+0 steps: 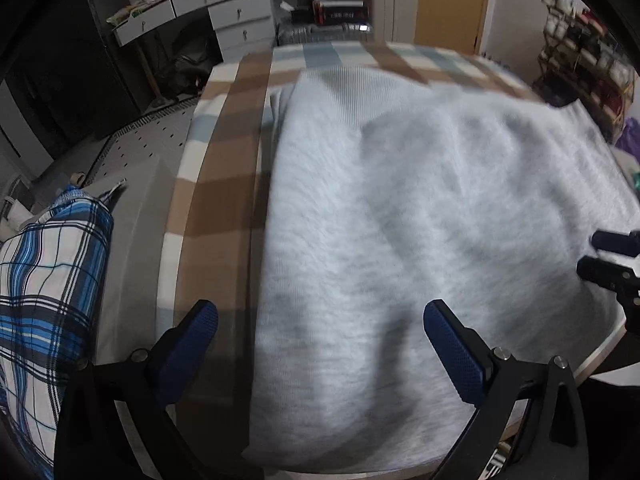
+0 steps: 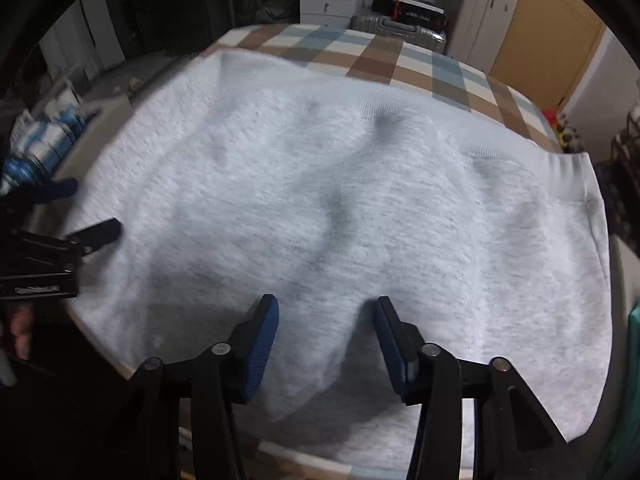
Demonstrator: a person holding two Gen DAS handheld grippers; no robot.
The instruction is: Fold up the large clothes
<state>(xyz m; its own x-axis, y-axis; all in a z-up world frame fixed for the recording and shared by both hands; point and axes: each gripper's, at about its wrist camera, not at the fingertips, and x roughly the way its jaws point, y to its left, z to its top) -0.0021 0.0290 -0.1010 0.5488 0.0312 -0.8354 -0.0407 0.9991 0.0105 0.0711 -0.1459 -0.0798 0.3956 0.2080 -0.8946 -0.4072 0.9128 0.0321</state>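
The left claw (image 1: pixel 320 320) tilts steeply downward with its two blue-padded fingers (image 1: pixel 192 344) spread wide apart and nothing between them. The right claw (image 2: pixel 326 316) also points steeply down; its blue pads (image 2: pixel 260 352) stand a moderate gap apart, narrower than the left's, gripping nothing. Each claw shows at the edge of the other's view, so they work side by side. Fingertips of a hand (image 2: pixel 20 328) show beside the left claw's black body.

The grey garment (image 2: pixel 340 200) lies unobstructed; a plaid pillow (image 1: pixel 44 288) bounds its left side.
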